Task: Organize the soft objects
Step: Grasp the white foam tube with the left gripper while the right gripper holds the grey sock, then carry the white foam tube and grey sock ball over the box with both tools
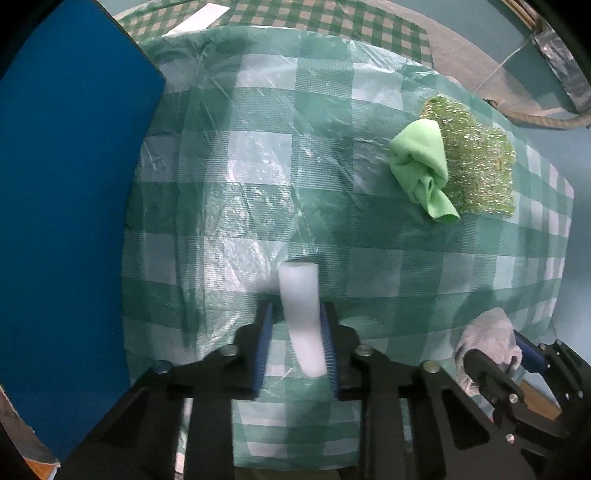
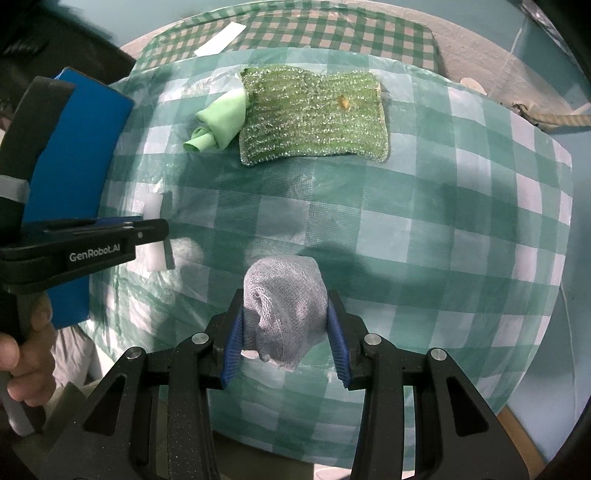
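My left gripper [image 1: 295, 325] is shut on a white foam cylinder [image 1: 301, 314] and holds it over the green checked tablecloth [image 1: 258, 177]. It also shows in the right wrist view [image 2: 155, 240] at the left, with the foam [image 2: 153, 254] between its fingers. My right gripper [image 2: 286, 325] is shut on a rolled grey knit cloth [image 2: 284, 310]. That cloth shows in the left wrist view [image 1: 487, 339] at the lower right. A glittery green scrub sponge [image 2: 314, 114] lies at the far side of the table. A rolled light-green cloth [image 2: 218, 125] rests against its left edge.
A blue board [image 1: 66, 221] stands along the table's left side. A second checked cloth [image 2: 314, 33] with a white strip [image 2: 219, 38] lies beyond the table. A rope [image 2: 554, 120] lies at the far right.
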Tool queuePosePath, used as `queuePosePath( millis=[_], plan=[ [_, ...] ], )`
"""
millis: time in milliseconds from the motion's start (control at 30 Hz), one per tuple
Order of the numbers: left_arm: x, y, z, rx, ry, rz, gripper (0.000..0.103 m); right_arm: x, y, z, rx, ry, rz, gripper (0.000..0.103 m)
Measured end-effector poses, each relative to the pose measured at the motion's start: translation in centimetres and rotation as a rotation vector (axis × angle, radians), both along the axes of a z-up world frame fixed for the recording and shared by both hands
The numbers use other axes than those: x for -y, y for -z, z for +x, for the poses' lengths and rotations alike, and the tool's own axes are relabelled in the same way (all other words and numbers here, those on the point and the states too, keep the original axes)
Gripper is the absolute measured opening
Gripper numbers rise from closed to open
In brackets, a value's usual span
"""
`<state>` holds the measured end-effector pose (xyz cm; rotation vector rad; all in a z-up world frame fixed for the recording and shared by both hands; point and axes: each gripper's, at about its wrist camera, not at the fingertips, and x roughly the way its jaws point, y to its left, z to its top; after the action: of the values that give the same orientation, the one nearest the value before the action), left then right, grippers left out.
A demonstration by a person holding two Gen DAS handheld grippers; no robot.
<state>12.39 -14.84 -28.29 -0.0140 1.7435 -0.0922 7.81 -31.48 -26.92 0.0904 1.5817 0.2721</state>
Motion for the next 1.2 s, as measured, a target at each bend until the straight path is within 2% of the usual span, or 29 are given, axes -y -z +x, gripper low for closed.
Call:
queuePosePath(
  millis=[133,533,900,1200],
  plan=[
    [-0.5,-0.4,-0.4,0.011,0.022,-0.008,0.016,-0.2,-0.1,-0.1,0.006,-0.002,-0.001,0.041],
    [-1.0,-3.1,-2.2,0.049,0.056,-0.043,0.015,-0.9,-1.4,-0.5,0.028,-0.016,-0.013,0.041],
    [0.3,-8.2,-3.7,0.17,0.22,0.004,0.015,-2.1,-3.4,-0.8,0.054,-0.042,-0.045,0.041],
    [0.5,-10.3,-5.4,0.227,0.295,0.027,0.015,-3.1,-6.0,-1.1,0.082,-0.049,-0.054,0.041]
  ],
)
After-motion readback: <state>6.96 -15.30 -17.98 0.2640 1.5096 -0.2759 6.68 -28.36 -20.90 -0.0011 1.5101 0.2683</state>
